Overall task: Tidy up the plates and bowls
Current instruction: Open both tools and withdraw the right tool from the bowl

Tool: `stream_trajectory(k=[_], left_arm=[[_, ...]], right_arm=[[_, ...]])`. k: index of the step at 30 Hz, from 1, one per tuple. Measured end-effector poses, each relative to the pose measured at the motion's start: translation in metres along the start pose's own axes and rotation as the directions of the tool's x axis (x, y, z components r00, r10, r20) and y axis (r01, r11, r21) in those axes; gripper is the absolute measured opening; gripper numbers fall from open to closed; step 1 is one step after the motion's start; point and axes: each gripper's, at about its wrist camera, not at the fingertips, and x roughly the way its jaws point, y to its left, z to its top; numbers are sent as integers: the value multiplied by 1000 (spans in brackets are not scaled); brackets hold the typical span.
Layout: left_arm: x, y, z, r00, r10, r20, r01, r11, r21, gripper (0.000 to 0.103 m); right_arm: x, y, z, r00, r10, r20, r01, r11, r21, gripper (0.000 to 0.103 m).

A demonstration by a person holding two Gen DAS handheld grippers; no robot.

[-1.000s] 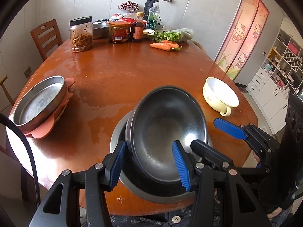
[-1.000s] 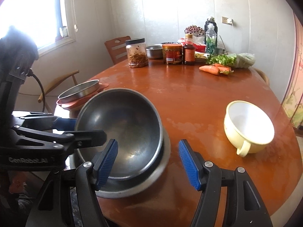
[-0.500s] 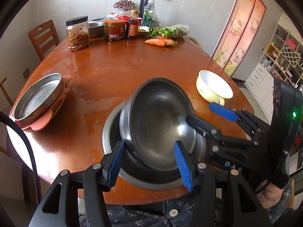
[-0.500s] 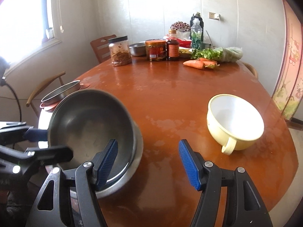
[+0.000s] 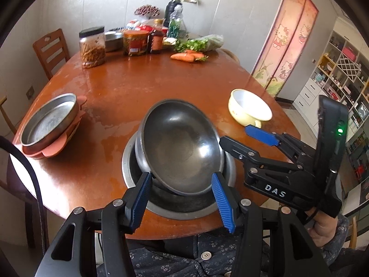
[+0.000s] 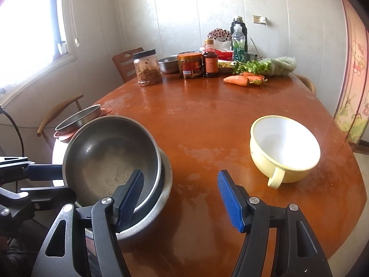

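A dark steel bowl [image 5: 180,147] sits tilted on top of nested steel bowls, the widest one [image 5: 131,175] at the table's near edge; the stack also shows in the right wrist view [image 6: 108,161]. My left gripper [image 5: 182,198] is open and empty, just in front of the stack. My right gripper [image 6: 180,198] is open and empty, to the right of the stack; it shows in the left wrist view [image 5: 242,138]. A cream enamel bowl with a handle [image 6: 284,149] stands at the right, also in the left wrist view [image 5: 250,109]. A steel plate [image 5: 48,121] rests on pink plates [image 5: 55,149] at the left.
The round brown table [image 5: 147,92] carries jars [image 5: 92,46], bottles [image 5: 158,38], carrots [image 5: 186,56] and greens at its far side. Wooden chairs [image 5: 50,50] stand at the left. A shelf unit [image 5: 341,73] is at the right. The near table edge lies just below the bowl stack.
My left gripper has drawn back from the bowl stack. My right gripper has swung toward the cream bowl, then drifted back left so its left finger overlaps the stack. The bowls stay put.
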Motion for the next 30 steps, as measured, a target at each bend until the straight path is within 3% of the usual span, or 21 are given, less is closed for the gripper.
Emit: stream_trajectory(k=[13,16,23,30], left_arm=[[-16,-13,18,997,4,81,-4,1000,3,54],[-14,-10,34,993,35,110,-36,999,1,54],[13,16,65,986,102,128,-95,994,-58,54],[42,29,67,983,156,102,-147,985,-87,54]], right_arm=[[-28,-39,-1,998,-42,53,37,995,92,70],[-32,-49,-3,997,-49,58,42,993,114,70],[-35,-59,-7,997,-46,60,37,991,131,70],[-26,-63,-9,998,-42,41,36,990,134,70]])
